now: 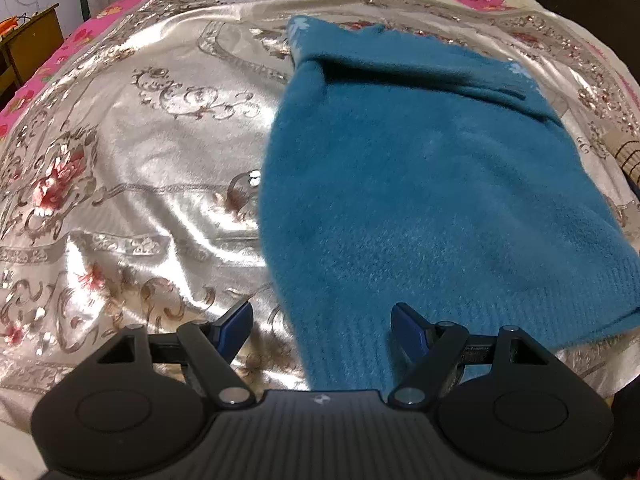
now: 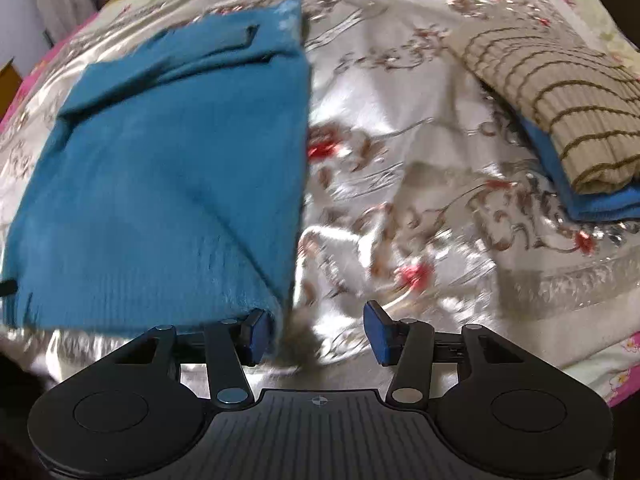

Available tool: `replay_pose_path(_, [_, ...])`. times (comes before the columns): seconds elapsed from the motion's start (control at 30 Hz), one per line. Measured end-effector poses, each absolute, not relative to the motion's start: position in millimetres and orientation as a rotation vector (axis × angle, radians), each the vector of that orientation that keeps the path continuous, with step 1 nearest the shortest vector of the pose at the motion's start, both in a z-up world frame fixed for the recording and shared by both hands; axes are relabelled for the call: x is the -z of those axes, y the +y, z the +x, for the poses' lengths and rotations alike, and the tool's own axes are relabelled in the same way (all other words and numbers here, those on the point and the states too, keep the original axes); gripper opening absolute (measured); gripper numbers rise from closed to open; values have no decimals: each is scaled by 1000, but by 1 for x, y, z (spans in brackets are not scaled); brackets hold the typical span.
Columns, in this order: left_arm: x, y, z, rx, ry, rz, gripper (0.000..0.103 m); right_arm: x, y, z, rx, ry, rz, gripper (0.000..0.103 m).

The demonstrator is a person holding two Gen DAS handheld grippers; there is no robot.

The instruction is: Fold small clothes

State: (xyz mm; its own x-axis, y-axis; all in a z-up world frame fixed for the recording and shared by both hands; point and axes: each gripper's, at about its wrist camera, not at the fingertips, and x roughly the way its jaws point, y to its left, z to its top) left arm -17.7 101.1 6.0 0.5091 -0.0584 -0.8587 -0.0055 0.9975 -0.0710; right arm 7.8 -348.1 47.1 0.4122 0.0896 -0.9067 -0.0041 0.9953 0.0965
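A teal knitted sweater lies flat on the shiny floral bedspread, its sides folded in and a sleeve across the top. My left gripper is open, its fingers standing either side of the sweater's near hem corner. In the right wrist view the same sweater fills the left half. My right gripper is open and empty, just right of the sweater's near right corner, its left fingertip at the hem edge.
A folded beige striped knit rests on a folded blue garment at the right of the bed. A wooden cabinet stands beyond the bed's left side. The pink floral bed edge is near right.
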Motion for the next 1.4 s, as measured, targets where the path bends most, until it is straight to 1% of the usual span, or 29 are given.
replay_pose_path(0.2, [-9,111,-28,-8,1051,-43,80,-58,-326,1,-121,1113,-11,50])
replay_pose_path(0.33, [-16,116,-40,29,1027,-47,80,-56,-326,6,-125,1112,-18,51])
replay_pose_path(0.5, [-20,92,-55,154,1024,107,81,-52,-324,9,-131,1128,19,51])
replay_pose_path(0.67, [-7,78,-53,162,1068,233,81,-50,-328,11,-125,1126,36,52])
replay_pose_path(0.83, [-5,89,-46,83,1092,194,81,-48,-332,11,-123,1123,52,53])
replay_pose_path(1.03, [0,81,-52,108,1111,289,81,-44,-333,12,-125,1131,68,56])
replay_pose_path(1.23, [6,83,-40,47,1124,273,81,-43,-335,14,-125,1132,79,56])
replay_pose_path(1.4, [1,101,-36,-58,1091,200,81,-42,-337,14,-117,1130,91,57])
